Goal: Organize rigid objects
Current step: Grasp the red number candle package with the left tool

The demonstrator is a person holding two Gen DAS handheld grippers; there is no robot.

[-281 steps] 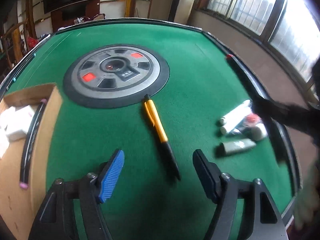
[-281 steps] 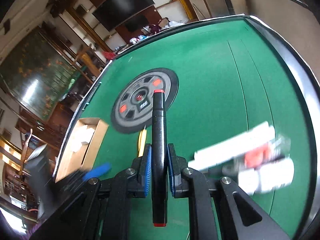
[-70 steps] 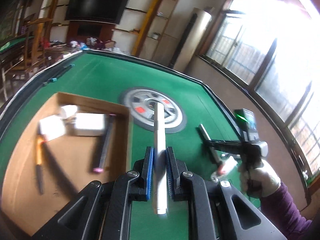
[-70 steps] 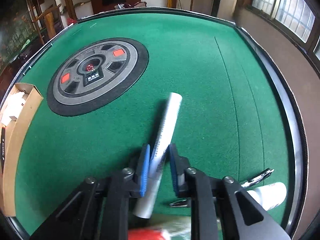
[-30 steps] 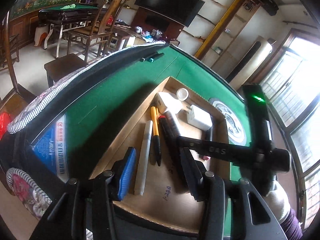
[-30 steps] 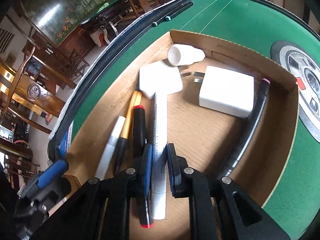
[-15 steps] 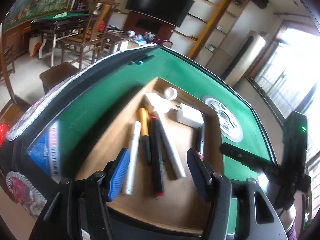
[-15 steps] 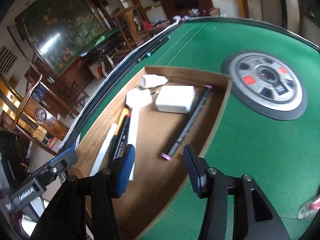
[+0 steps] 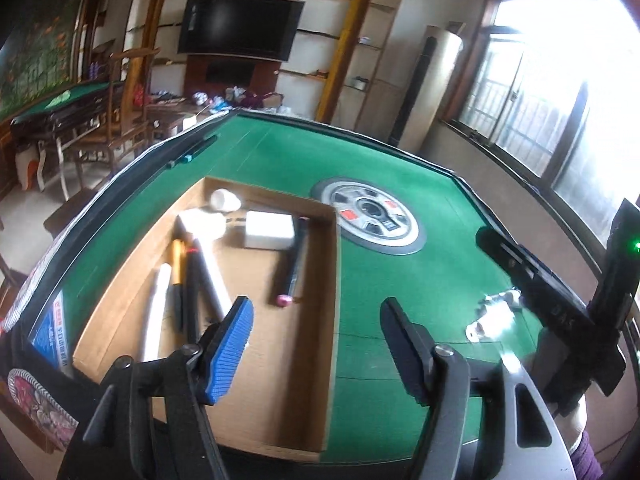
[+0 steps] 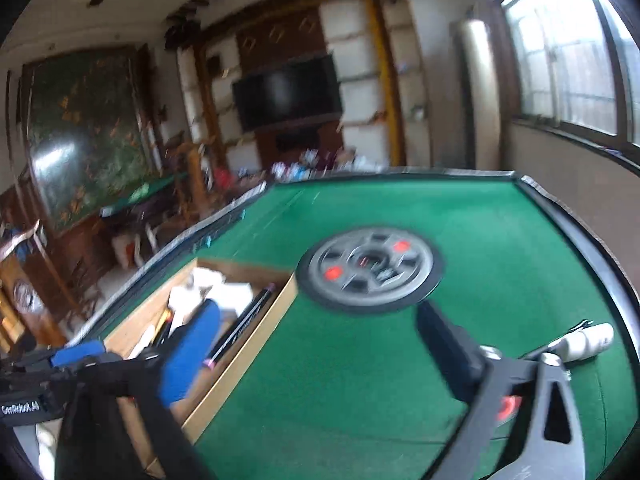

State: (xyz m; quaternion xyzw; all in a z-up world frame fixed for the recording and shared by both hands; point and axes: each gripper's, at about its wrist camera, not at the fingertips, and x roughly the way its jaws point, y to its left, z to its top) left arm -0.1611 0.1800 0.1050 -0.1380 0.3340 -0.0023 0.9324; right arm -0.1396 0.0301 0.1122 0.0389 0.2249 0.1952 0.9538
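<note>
A shallow cardboard box (image 9: pixel 328 264) lies on the left of the green table (image 9: pixel 400 280). It holds several pens and markers (image 9: pixel 212 276), a dark marker with a pink end (image 9: pixel 292 264), a white charger (image 9: pixel 268 230) and white caps. My left gripper (image 9: pixel 316 336) is open and empty above the box's near right edge. My right gripper (image 10: pixel 316 344) is open and empty, over the felt right of the box (image 10: pixel 240 360). A few small items, a white tube (image 10: pixel 588 342) among them, lie near the table's right edge (image 9: pixel 492 320).
A round grey dial with red buttons (image 9: pixel 368 216) is set in the table's centre, also in the right wrist view (image 10: pixel 372 272). A raised black rim (image 10: pixel 592 248) borders the table. Chairs and another green table stand beyond the left side.
The right gripper has let go of the white pen in the box, opened, and swung right toward the table's centre. The left gripper, open, has turned right away from the box.
</note>
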